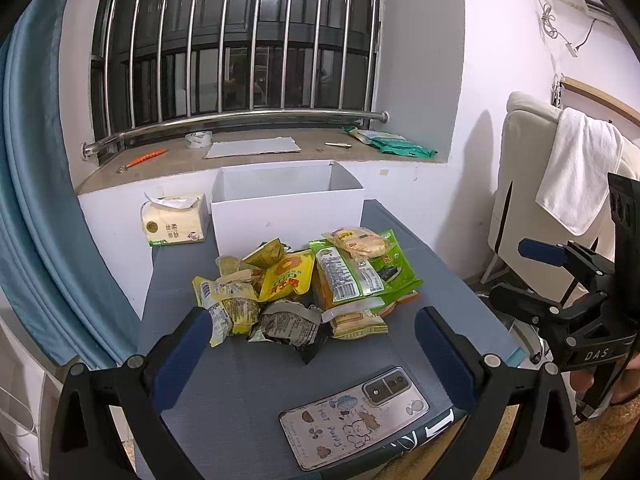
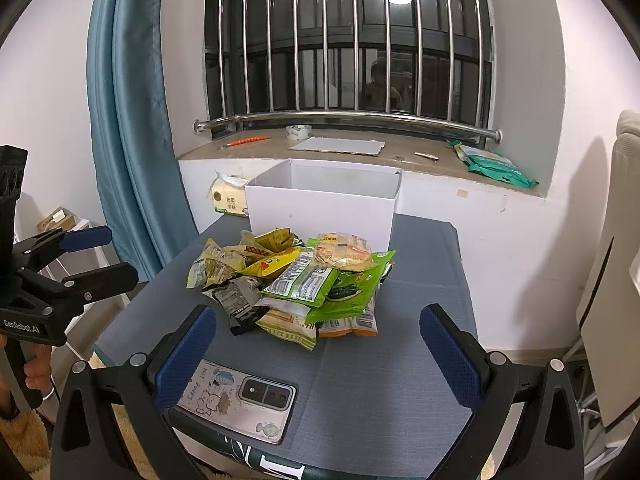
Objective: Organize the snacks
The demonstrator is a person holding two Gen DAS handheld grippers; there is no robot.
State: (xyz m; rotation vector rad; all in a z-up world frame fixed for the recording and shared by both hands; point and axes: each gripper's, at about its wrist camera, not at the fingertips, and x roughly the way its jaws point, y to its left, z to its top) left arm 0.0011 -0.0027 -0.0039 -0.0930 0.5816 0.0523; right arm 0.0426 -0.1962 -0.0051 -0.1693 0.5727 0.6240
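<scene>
— So, starting at the far left, what's there?

— A blue curtain (image 2: 132, 120) hangs down the wall, and a tissue pack (image 1: 174, 220) sits at the back left corner of the grey table (image 1: 248, 392), just beside the white box (image 1: 286, 216).

— And the left gripper (image 1: 312, 352)?

— Its two blue-padded fingers are spread wide, hovering over the near part of the table with nothing between them. In the right wrist view the same gripper (image 2: 94, 256) shows at the left edge, off the table's side, jaws parted and empty.

— Where are the snacks?

— The snack pile (image 1: 304, 284) lies in the middle of the table, right in front of the white box, whose top is open. On the pile's left are crumpled yellow packets (image 1: 230, 300); a grey-and-black wrapper (image 1: 288, 320) lies at the near edge; to the right, green seaweed packs (image 2: 344, 288) are stacked, and a clear pack of round crackers (image 2: 344, 256) rests on top of them.

— Anything nearer the camera?

— A phone (image 1: 352, 416) lies face down at the table's near edge, apart from the pile, its case covered in small drawings.

— And on the right?

— The right gripper (image 2: 320, 356) also stands wide apart over the near table, holding nothing. From the left wrist camera it (image 1: 560, 276) appears beyond the table's right edge. Behind, a white towel (image 1: 576, 172) hangs over a chair, and green bags (image 2: 494, 166) lie on the windowsill (image 2: 420, 148) under the barred window.
</scene>
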